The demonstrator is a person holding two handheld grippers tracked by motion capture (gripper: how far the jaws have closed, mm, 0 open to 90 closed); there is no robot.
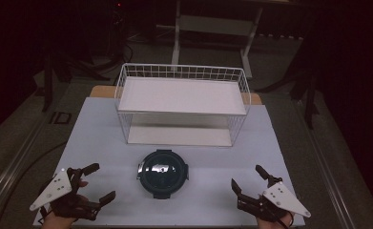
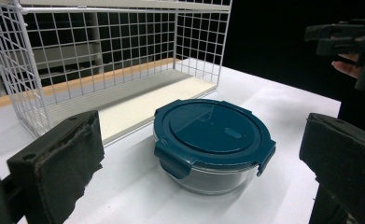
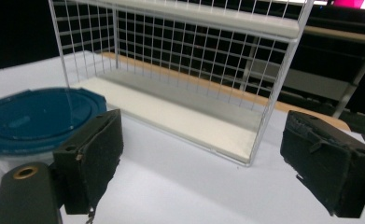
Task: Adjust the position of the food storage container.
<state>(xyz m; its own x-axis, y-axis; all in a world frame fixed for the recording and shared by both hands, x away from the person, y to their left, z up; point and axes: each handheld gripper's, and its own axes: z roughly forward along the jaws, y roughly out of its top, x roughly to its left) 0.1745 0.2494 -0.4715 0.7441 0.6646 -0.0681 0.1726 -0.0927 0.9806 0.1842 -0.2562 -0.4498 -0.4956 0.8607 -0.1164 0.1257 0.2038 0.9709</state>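
Round glass container (image 1: 163, 174) with a dark teal snap-on lid (image 2: 211, 131) sits on the white desk (image 1: 98, 129), centred near the front edge, just in front of the white wire rack (image 1: 181, 102) and apart from it. Between the two claws, touching neither.

Handling, as judged: glass body looks stiff, fairly heavy for its size, smooth and likely slippery on the wall; would break if dropped. Four locking tabs stick out at the lid rim. Best hold probably across the body from opposite sides, just below the lid, one claw each side, or pads under the rim between tabs. Lid top is flat and glossy, poor for pinching.

Left claw (image 1: 96, 183): jaws spread wide, nothing between them, hovering left of the container.

Right claw (image 1: 249, 180): jaws likewise wide apart, empty, off to its right.
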